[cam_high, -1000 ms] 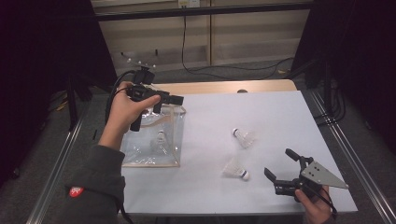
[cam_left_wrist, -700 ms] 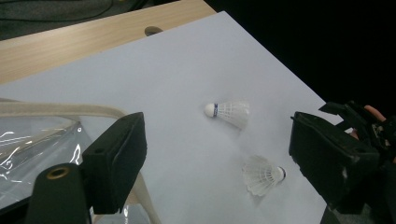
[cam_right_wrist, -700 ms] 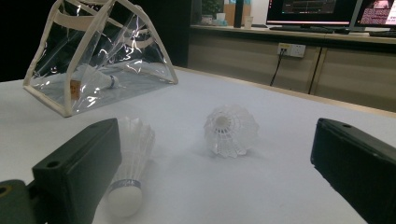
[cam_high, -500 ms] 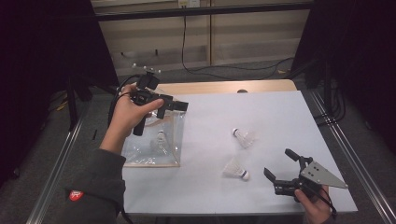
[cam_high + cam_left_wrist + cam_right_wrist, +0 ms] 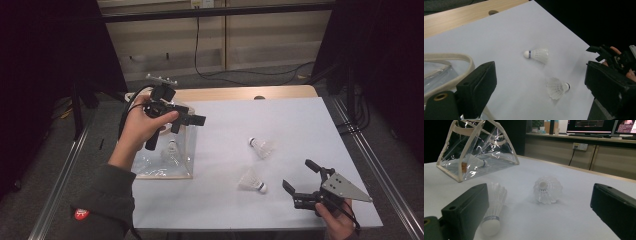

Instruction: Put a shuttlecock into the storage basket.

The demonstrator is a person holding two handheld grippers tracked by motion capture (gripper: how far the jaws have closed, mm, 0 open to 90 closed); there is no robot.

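1. High view puts the clear bag [image 5: 165, 161] at the left side of the white table [image 5: 300, 125], standing open at the top, with one shuttlecock [image 5: 171, 148] inside it.
2. Left gripper [image 5: 186, 120] is held in the air just above the bag's far right corner — its jaws have just been opening and stand wide apart with nothing between them.
3. From the left gripper view, the bag's cream rim [image 5: 454, 58] curves past the left jaw, apart from it.
4. Two more shuttlecocks lie loose on the table, right of the bag: the far shuttlecock [image 5: 262, 147] and the near shuttlecock [image 5: 252, 181], close together but not touching.
5. Right gripper [image 5: 300, 180] sits low at the near right corner of the table, jaws spread and empty, pointing left toward the near shuttlecock.
6. Right gripper view shows one loose shuttlecock [image 5: 494, 207] lying just beside the left jaw — whether it touches cannot be told — and the other [image 5: 547, 188] farther off between the jaws, with the bag [image 5: 476, 152] beyond at the left.
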